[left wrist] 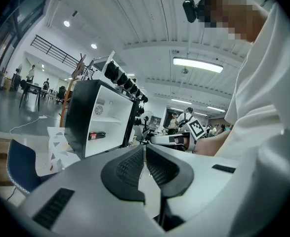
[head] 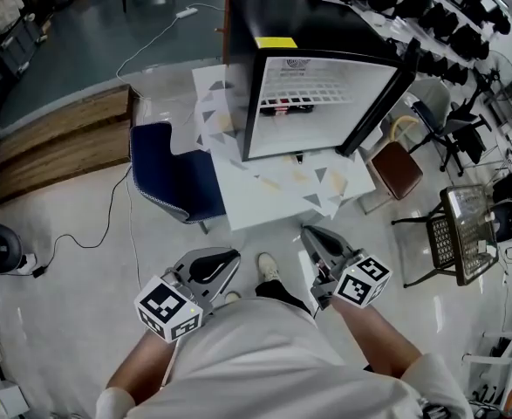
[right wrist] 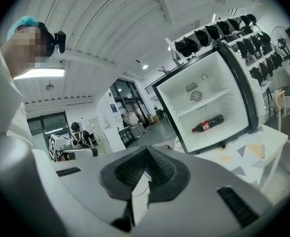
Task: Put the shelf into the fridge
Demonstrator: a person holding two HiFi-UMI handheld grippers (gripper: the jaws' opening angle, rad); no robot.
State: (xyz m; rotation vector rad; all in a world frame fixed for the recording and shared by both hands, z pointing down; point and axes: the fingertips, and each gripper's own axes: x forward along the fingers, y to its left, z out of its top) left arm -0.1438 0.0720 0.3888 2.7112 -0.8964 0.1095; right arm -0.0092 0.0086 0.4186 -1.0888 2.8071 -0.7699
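HEAD VIEW: Two grippers, the left gripper (head: 232, 257) and right gripper (head: 311, 236), hang by the person's torso. One open fridge (head: 325, 24) stands well ahead of their fingertips on a white table (head: 264, 190), with one blue chair (head: 173, 177) ahead-left. One wire shelf (head: 312, 90) sits inside the fridge above one bottle (head: 277, 106).

LEFT GRIPPER VIEW: The fingers (left wrist: 130, 167) are pressed together and empty, the fridge beyond them to the left.

RIGHT GRIPPER VIEW: The fingers are closed on nothing, the fridge beyond them to the right.

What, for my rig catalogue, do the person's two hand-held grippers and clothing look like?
Both the left hand-held gripper and the right hand-held gripper have smooth light-grey shells with black ribbed pads tapering to a point. Each carries a white cube printed with black square markers. The person wears a white short-sleeved top.
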